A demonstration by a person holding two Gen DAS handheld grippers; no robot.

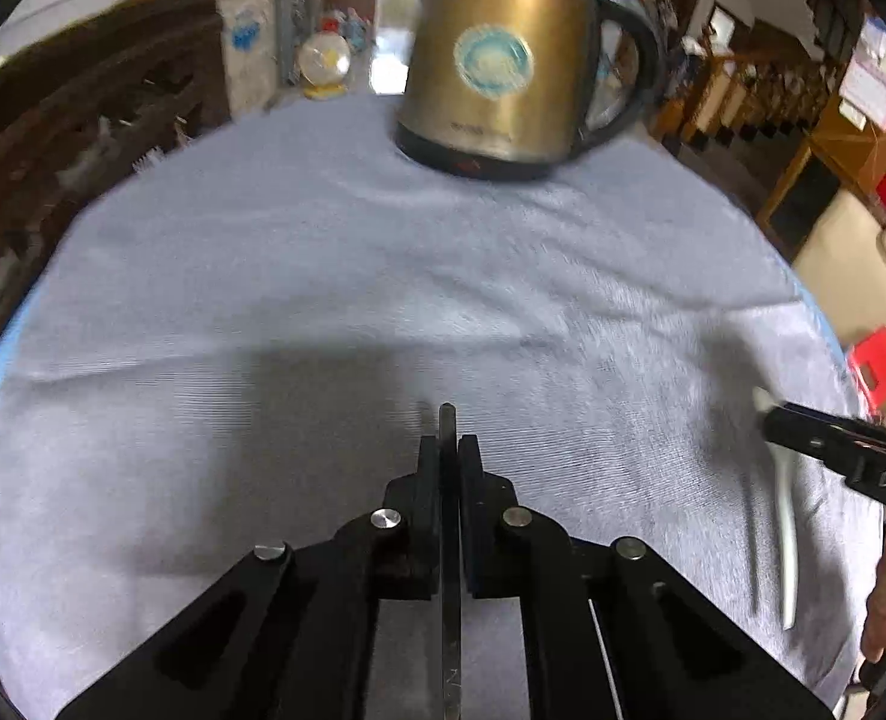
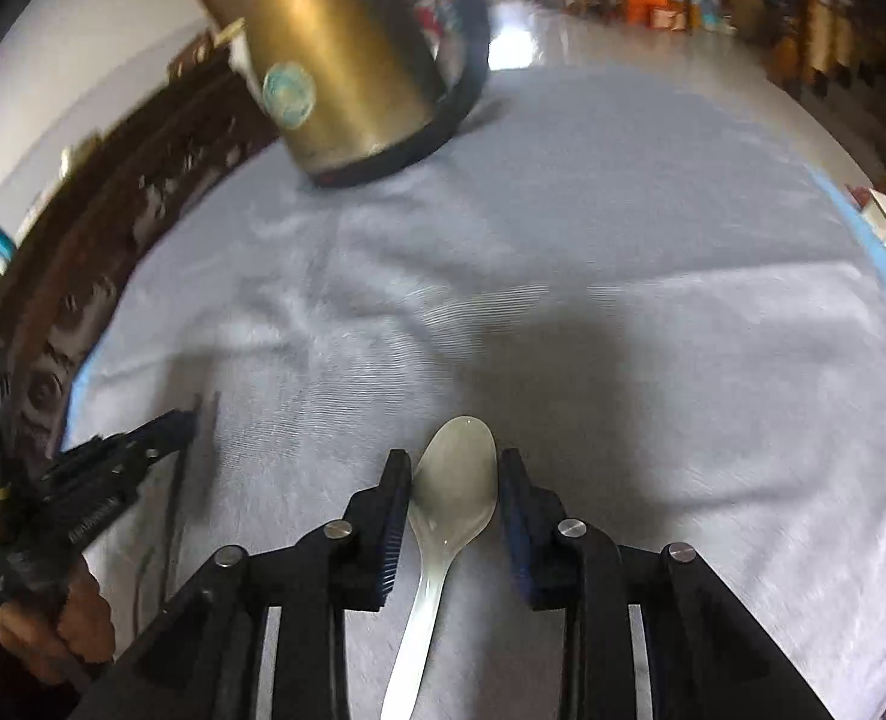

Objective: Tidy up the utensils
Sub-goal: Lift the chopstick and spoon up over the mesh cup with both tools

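Observation:
My left gripper point(image 1: 449, 447) is shut on a thin dark metal utensil handle point(image 1: 450, 570) that runs back between the pads, its tip poking out in front. In the right wrist view the left gripper point(image 2: 182, 420) shows at the left with that dark utensil point(image 2: 206, 420). My right gripper point(image 2: 455, 462) is open, its two pads on either side of the bowl of a white plastic spoon point(image 2: 452, 492) lying on the grey cloth point(image 2: 623, 300). The right gripper point(image 1: 770, 420) and the spoon point(image 1: 790, 540) also show at the right of the left wrist view.
A brass-coloured electric kettle point(image 1: 497, 60) with a black handle stands at the far side of the cloth; it also shows in the right wrist view point(image 2: 347, 60). A carved dark wooden bench point(image 1: 83, 120) borders the table's left. The table's right edge point(image 2: 875, 252) drops off to the floor.

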